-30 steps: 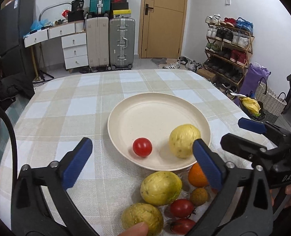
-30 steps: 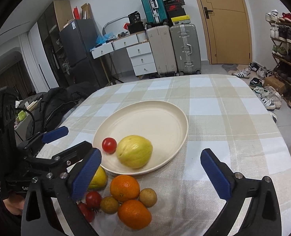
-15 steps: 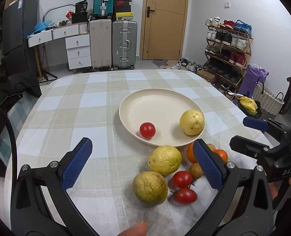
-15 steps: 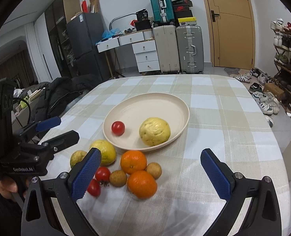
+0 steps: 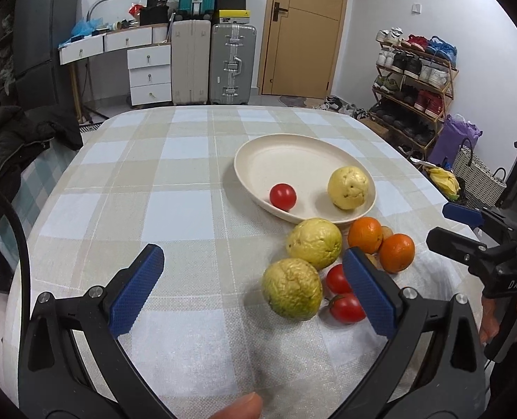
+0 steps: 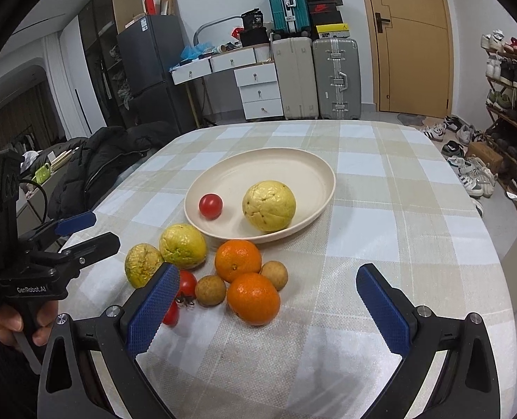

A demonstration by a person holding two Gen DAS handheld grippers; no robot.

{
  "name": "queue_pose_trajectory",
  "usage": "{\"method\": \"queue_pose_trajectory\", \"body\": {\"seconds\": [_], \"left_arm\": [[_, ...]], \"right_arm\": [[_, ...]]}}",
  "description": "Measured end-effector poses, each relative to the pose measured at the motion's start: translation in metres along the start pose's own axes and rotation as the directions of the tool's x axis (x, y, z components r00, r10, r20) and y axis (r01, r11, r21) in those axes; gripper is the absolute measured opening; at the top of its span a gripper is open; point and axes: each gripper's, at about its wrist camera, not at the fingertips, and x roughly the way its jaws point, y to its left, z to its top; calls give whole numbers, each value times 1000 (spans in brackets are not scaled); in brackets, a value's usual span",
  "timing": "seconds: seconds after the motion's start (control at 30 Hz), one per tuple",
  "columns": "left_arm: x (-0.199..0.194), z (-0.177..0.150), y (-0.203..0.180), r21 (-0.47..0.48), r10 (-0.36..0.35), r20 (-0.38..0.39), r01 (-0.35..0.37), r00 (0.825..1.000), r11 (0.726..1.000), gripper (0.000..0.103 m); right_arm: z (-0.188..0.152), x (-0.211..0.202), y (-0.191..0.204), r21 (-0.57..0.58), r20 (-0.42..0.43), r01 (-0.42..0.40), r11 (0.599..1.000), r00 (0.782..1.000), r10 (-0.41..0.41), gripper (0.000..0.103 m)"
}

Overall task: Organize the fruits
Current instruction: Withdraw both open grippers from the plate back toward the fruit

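A round cream plate [image 6: 314, 171] sits near the middle of the surface covered in a beige-and-white checked cloth [image 6: 398, 209], holding one small red tomato [image 6: 210, 205] and one bumpy pale yellow guava [image 6: 268, 205], apart from each other. Just beside the plate's near rim, a cluster lies on the cloth: two yellow-green guavas [image 6: 182, 245], two oranges [image 6: 238, 260], two small brown longans [image 6: 210, 290] and two red tomatoes [image 5: 346, 308], packed close together. The left tool [image 5: 255, 293] hangs over the near edge, blue-padded fingers spread wide and empty. The right tool [image 6: 265, 309] is likewise spread and empty.
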Motion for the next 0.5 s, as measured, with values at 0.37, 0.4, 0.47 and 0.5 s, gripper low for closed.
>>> {"method": "queue_pose_trajectory", "body": {"seconds": [0.37,0.4,0.47,0.5], "left_arm": [[8,-1,-2,3,9,-22,-9,1000,1000,102],[9,-1,-3,5,8,-24,-8,1000,1000,102],[10,0,-4,7,10,-26,-10,1000,1000,102],[10,-1,-4,8,12,-28,-11,1000,1000,102]], "right_arm": [[-4,8,-5,18,-30,-7,1000,1000,8,103],[-4,9,-4,17,-33,-7,1000,999,7,103],[-5,11,-4,15,-42,-5,1000,999,6,103],[-5,12,-4,16,-46,-4,1000,999,5,103]]}}
